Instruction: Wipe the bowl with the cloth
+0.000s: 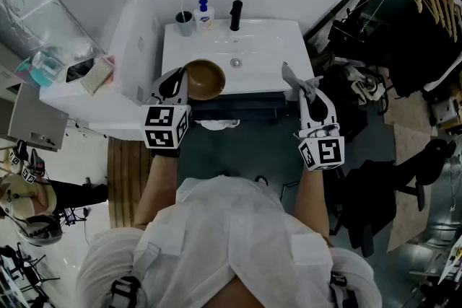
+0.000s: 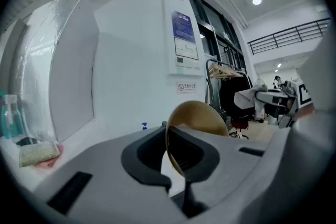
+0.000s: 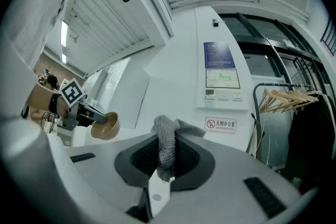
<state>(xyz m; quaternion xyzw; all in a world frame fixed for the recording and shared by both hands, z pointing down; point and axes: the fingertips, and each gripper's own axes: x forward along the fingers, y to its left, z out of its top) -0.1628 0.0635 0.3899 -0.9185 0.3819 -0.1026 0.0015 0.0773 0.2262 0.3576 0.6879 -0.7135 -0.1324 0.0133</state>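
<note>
Gripping the rim of a brown bowl [image 2: 202, 113], the left claw [image 2: 169, 150] has its jaws closed on the thin wall, one jaw inside and one outside. From the head view the bowl juts out ahead of this claw and a little to its right, with its hollow facing up. It sits over the front left part of a white sink [image 1: 271, 47]; whether it rests on the sink cannot be told.

The right claw [image 3: 164, 162] has its jaws closed on a grey cloth [image 3: 167, 139]. A bunched fold stands up past the jaw tips, and a short end hangs back between the jaws. This claw is off the sink's front right corner, well apart from the left claw, and the cloth does not touch the bowl.

Beyond the left claw, along the back of the surface, stand a cup [image 1: 185, 23], a soap bottle [image 1: 204, 14] and a black tap [image 1: 235, 14].
</note>
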